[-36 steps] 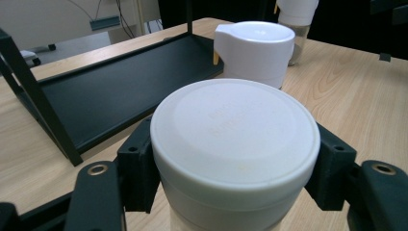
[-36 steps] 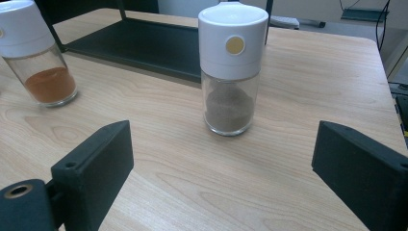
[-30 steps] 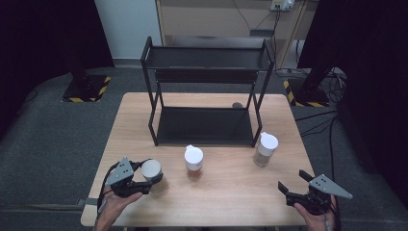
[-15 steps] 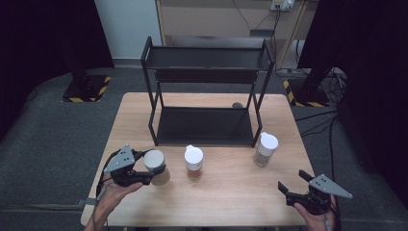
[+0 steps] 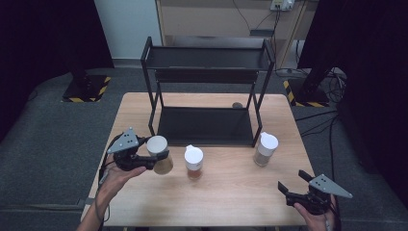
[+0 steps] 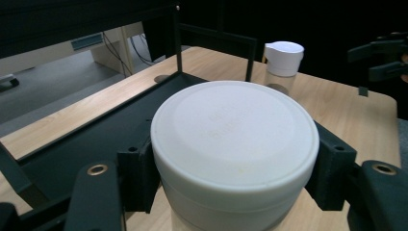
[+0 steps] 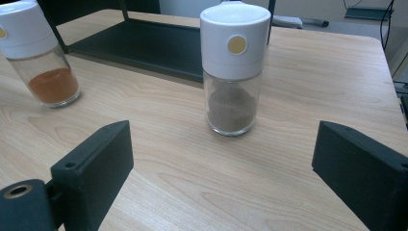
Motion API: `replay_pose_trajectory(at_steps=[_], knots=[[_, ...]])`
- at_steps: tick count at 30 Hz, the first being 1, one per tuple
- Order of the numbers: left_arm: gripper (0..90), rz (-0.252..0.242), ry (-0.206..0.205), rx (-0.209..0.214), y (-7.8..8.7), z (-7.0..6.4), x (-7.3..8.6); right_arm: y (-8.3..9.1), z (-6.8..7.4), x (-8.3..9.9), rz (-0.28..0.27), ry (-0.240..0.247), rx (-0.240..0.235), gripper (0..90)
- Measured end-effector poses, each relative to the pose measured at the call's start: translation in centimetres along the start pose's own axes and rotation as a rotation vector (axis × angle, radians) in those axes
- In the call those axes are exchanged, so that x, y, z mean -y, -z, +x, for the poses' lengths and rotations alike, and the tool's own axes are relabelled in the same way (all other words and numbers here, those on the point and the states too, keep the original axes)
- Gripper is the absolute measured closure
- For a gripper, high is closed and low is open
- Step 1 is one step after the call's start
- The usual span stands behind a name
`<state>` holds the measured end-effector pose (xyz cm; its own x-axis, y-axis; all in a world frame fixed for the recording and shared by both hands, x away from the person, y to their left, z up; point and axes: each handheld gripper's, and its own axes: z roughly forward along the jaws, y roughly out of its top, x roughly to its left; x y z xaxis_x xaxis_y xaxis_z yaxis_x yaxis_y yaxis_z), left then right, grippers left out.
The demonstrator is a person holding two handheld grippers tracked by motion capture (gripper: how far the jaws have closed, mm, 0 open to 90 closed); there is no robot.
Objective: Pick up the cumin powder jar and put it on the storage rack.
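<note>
Jaws of the left gripper (image 5: 153,160) are clamped on a white-lidded jar (image 5: 159,155), one pad on each side just under the lid, so the jar stays upright and seems lifted a little above the table (image 5: 144,207), in front of the black rack (image 5: 207,72). I judge it is going to a shelf. Two other jars, the orange-spice jar (image 5: 194,162) and the grey-spice jar (image 5: 265,148), stand on the table. The right gripper (image 5: 294,185) waits near the table's front corner with its jaws wide apart, facing the grey-spice jar.
</note>
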<state>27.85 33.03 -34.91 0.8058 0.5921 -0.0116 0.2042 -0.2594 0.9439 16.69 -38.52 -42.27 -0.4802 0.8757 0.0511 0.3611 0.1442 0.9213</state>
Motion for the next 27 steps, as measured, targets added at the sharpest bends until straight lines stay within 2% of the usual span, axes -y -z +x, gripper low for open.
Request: replay_pose_trajectory(at_steps=[10,19,27], knots=[[32.3,0.000,0.020,-0.056,-1.6,1.1,-1.3,0.1,0.0,0.1,-0.005,-0.011,0.003,5.7],[32.0,0.000,0.038,-0.114,-3.8,2.3,-2.5,0.0,-0.2,0.1,-0.003,-0.014,-0.008,5.0],[32.1,-0.010,0.055,-0.166,-5.5,3.0,-3.0,0.0,-0.3,0.1,-0.004,-0.017,-0.014,4.6]])
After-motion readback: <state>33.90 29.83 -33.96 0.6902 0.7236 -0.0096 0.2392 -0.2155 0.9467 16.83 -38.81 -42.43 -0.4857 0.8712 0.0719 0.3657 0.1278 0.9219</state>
